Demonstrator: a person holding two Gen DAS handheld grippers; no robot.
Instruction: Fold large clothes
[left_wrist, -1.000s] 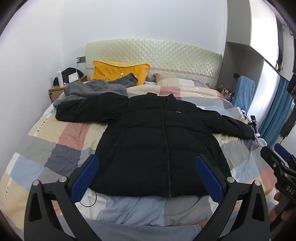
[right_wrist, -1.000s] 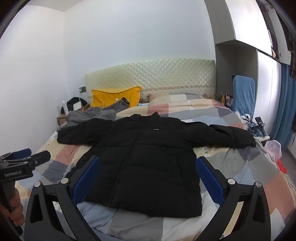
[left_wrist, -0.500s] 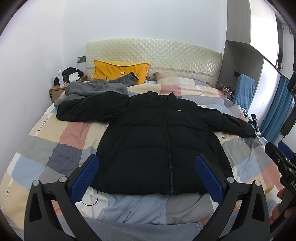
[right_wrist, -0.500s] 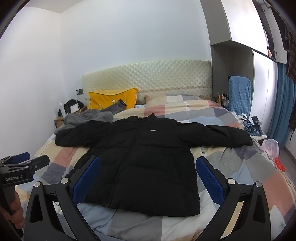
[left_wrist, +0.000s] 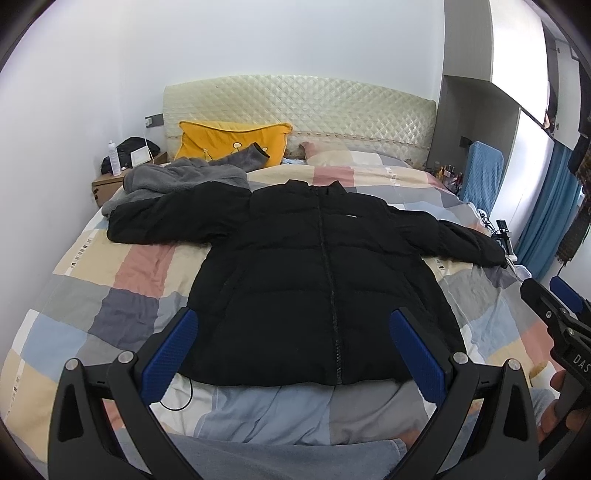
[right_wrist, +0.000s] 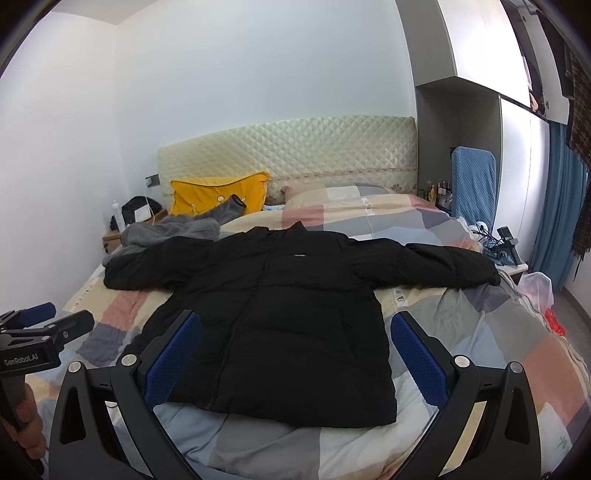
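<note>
A black puffer jacket (left_wrist: 317, 280) lies flat on the bed, front up, zipped, both sleeves spread out to the sides. It shows in the right wrist view (right_wrist: 288, 314) too. My left gripper (left_wrist: 295, 350) is open and empty, held above the jacket's hem at the foot of the bed. My right gripper (right_wrist: 295, 354) is open and empty, also short of the hem. Each gripper shows at the edge of the other's view, the right one (left_wrist: 554, 314) and the left one (right_wrist: 40, 325).
The bed has a patchwork quilt (left_wrist: 140, 266). A grey fleece garment (left_wrist: 184, 181) and a yellow pillow (left_wrist: 229, 144) lie near the headboard. A nightstand (left_wrist: 110, 184) stands at the left. A blue chair (right_wrist: 474, 184), cables and a plastic bag (right_wrist: 539, 288) are at the right.
Both grippers have drifted slightly, so the jacket sits a little differently in each view. The jacket has not moved and both grippers stay open.
</note>
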